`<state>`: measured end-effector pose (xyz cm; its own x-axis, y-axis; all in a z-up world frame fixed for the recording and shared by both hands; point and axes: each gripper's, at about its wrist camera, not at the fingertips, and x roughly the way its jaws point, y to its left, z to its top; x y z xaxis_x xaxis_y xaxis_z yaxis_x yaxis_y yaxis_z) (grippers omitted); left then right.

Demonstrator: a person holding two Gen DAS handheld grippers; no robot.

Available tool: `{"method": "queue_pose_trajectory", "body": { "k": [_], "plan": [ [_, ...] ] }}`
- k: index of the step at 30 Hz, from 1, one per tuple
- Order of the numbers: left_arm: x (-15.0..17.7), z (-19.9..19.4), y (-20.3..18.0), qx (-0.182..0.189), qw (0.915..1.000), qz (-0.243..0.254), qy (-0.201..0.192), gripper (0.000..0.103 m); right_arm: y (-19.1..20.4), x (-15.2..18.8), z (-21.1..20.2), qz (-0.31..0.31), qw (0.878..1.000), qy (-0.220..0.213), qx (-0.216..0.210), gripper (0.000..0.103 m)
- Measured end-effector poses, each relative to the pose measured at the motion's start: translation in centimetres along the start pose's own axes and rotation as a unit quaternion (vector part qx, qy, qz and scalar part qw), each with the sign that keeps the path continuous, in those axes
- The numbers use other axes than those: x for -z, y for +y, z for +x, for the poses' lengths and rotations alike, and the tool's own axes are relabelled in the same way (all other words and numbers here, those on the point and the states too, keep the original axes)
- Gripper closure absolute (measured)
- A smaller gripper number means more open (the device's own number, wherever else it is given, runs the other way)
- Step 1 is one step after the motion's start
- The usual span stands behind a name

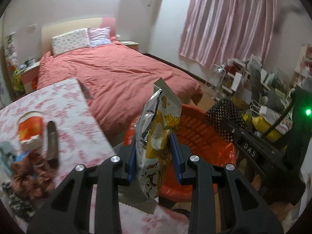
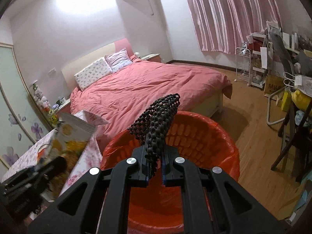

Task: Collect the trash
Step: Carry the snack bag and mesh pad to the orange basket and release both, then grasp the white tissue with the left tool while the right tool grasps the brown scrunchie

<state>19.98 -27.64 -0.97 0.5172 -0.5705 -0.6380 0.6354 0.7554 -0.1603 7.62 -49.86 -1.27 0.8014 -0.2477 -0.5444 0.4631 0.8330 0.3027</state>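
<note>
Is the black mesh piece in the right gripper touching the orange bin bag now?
Apart. In the right wrist view the black mesh piece sticks up from the shut right gripper, above the orange bin bag.

Left gripper point(image 1: 154, 152) pinches a crinkled silver-and-yellow foil snack packet point(image 1: 156, 134) upright, at the near rim of the round orange bag-lined bin point(image 1: 197, 134). Right gripper point(image 2: 155, 168) is clamped on a black open-mesh net scrap point(image 2: 159, 120) over the same bin, right of the packet. Left of the bin: a table with a pink floral cloth point(image 1: 64, 105), bearing a red-and-white paper cup point(image 1: 30, 126). Behind both: the salmon-covered bed point(image 2: 148, 85).
</note>
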Motion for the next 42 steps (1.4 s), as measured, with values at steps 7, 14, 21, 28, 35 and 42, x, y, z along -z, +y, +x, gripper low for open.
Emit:
{"method": "queue_pose_trajectory", "body": {
  "k": [7,14,21,28,35,42],
  "plan": [
    [-0.4,4.1,-1.0,-0.002,0.9996,0.005,0.028,0.061,-1.8,-0.5,1.3,0.019,1.000,0.014,-0.008,0.089],
    [0.2,4.4,0.6,-0.024,0.9989,-0.001,0.041,0.045,-2.1,-0.1,1.1,0.016,1.000,0.019,0.002,0.056],
    [1.3,0.6,3.6,-0.073,0.9969,-0.016,0.023,0.029,-0.9,-0.3,-0.1,0.002,1.000,0.018,0.012,0.056],
    [3.2,-5.3,8.5,-0.131,0.9904,-0.045,0.001,0.026,4.0,0.7,-1.3,-0.037,0.999,0.025,-0.015,0.056],
    [5.6,-11.5,14.9,-0.204,0.9749,-0.087,-0.022,0.022,10.6,2.8,-2.0,-0.088,0.993,0.051,-0.067,0.056],
    [8.9,-15.6,21.7,-0.263,0.9530,-0.149,-0.023,0.021,17.0,5.7,-1.6,-0.137,0.980,0.089,-0.113,0.056]
  ]
}}
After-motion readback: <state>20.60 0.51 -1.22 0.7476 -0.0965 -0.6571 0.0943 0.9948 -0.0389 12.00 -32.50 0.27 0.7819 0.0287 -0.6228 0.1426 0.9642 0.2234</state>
